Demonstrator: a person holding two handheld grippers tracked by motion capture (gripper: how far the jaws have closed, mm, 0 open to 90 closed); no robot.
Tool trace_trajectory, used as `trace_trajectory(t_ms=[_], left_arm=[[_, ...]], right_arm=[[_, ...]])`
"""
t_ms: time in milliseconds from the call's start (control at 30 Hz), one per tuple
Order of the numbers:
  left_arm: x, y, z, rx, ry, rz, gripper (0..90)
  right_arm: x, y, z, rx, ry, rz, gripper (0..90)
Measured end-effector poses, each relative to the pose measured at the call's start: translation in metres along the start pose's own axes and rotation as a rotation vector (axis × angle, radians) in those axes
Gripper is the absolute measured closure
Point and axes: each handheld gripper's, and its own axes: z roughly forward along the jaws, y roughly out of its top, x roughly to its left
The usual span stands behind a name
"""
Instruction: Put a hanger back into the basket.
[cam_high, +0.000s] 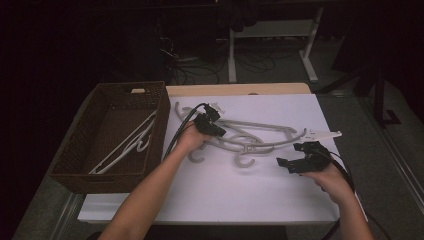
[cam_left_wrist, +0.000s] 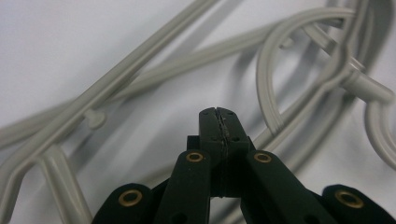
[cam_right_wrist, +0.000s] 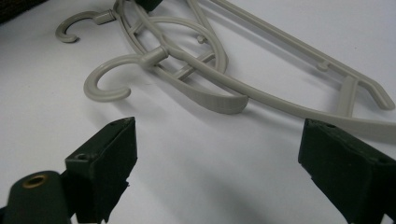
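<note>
My left claw (cam_high: 212, 125) sits over the tangle of grey hangers (cam_high: 250, 137) near the middle of the white table (cam_high: 280, 200), and its jaws are pressed fully together with nothing between them; in the left gripper view the closed tips (cam_left_wrist: 218, 122) rest on bare table in the gap between two hanger arms, not on plastic. The nearest bar (cam_left_wrist: 116, 81) runs from about eight o'clock to one o'clock just left of the tips, so I judge I would have to part the jaws and shift toward ten o'clock to straddle it across its long axis. My right claw (cam_high: 295, 157) waits with jaws spread wide and empty at the pile's four o'clock; the hangers lie beyond it toward twelve o'clock, hooks (cam_right_wrist: 105, 81) curling left. The left hand is clearly nearer. The wicker basket (cam_high: 75, 155) at nine o'clock already holds white hangers (cam_high: 125, 147). How many grey hangers are interlocked I cannot make out, and my hand hides part of the pile.
</note>
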Motion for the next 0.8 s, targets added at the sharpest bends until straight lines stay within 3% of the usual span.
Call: trace_trajectory(t_ms=[600,733,800], left_arm=[[-0.048,-0.035,-0.016,0.036,-0.165,0.044,90.0],[-0.055,-0.041,-0.018,0.028,-0.169,0.052,90.0],[-0.056,-0.042,-0.019,0.008,-0.149,0.048,90.0]], right_arm=[[0.001,0.001,0.002,0.007,-0.003,-0.003,11.5],[0.001,0.000,0.001,0.006,-0.003,-0.004,11.5],[0.002,0.000,0.001,0.007,-0.004,-0.003,11.5]])
